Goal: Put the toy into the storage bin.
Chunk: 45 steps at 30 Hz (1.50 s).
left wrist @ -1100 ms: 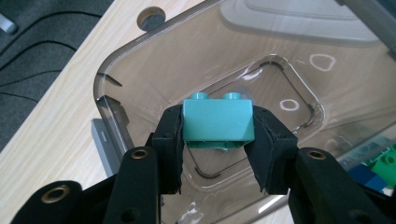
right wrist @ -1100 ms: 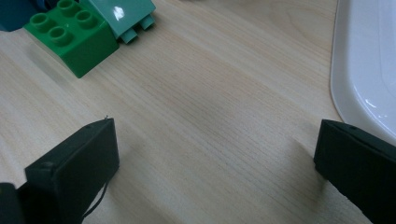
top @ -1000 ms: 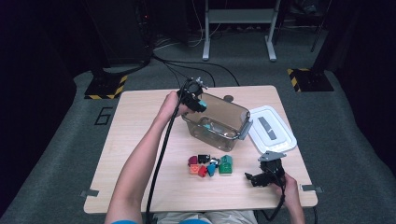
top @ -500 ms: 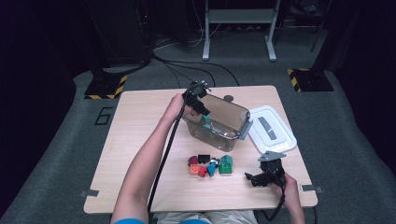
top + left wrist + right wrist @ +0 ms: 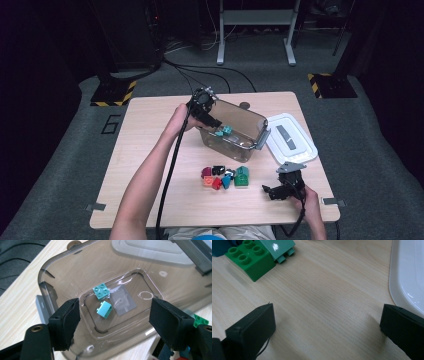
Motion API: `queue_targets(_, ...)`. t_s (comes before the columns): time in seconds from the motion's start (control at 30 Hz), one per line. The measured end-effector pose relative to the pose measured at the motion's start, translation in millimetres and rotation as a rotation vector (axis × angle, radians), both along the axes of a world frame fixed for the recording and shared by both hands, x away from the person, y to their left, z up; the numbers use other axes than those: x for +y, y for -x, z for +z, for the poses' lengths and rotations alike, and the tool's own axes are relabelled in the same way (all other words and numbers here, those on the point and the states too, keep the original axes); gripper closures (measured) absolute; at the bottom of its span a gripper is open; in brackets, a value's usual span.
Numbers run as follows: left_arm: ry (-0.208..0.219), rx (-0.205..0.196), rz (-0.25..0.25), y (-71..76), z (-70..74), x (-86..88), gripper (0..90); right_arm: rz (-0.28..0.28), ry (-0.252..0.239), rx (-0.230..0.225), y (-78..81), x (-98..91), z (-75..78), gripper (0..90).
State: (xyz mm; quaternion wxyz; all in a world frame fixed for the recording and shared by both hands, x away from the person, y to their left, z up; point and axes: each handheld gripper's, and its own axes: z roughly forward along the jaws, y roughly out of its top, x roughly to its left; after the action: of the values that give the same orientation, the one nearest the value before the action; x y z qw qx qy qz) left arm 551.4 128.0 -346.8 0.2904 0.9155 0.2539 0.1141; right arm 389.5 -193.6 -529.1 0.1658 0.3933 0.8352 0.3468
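My left gripper (image 5: 214,122) hangs over the near-left end of a clear smoky bin (image 5: 252,119). Its jaws have just been opening and nothing is between them. In the left gripper view the left gripper (image 5: 115,315) stands open above the bin's floor (image 5: 130,282), where two teal bricks (image 5: 101,291) (image 5: 104,310) lie side by side. The same teal bricks (image 5: 223,131) show through the bin wall in the high view. My right gripper (image 5: 270,191) rests low at the table's front right, and it (image 5: 327,322) is open over bare wood.
A cluster of loose bricks (image 5: 220,176), red, black, blue and a green one (image 5: 242,177), lies in front of the bin. The green brick (image 5: 252,257) is ahead of my right gripper. A white lid (image 5: 290,137) lies right of the bin, its edge (image 5: 409,272) close by.
My left gripper has shifted right over the bin and opened its jaws. The teal brick it held now lies on the bin floor. The right gripper has stayed put.
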Motion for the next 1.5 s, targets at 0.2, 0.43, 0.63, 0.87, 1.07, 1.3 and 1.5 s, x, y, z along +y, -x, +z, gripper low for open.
queue_targets(0.2,-0.003,-0.044,-0.011,25.6,3.6,9.6,18.1,0.000,0.000,0.000,0.0,0.0,0.0,0.0)
queue_targets(0.43,-0.010,-0.068,-0.022,52.6,-3.3,20.3,15.3,0.000,0.000,0.000,0.0,0.0,0.0,0.0)
queue_targets(0.63,-0.025,-0.065,-0.017,67.3,-21.8,29.1,14.3,0.000,0.000,0.000,0.0,0.0,0.0,0.0)
queue_targets(0.87,-0.028,-0.032,-0.006,74.2,-47.6,37.3,14.3,0.000,0.000,0.000,0.0,0.0,0.0,0.0)
queue_targets(1.07,-0.032,0.008,-0.009,76.4,-68.8,40.3,14.3,0.000,0.000,0.000,0.0,0.0,0.0,0.0)
queue_targets(1.3,-0.024,0.052,-0.015,78.4,-90.8,41.2,14.2,0.000,0.000,0.000,0.0,0.0,0.0,0.0)
queue_targets(1.5,-0.025,0.082,-0.017,80.0,-107.3,37.0,14.3,0.000,0.000,0.000,0.0,0.0,0.0,0.0)
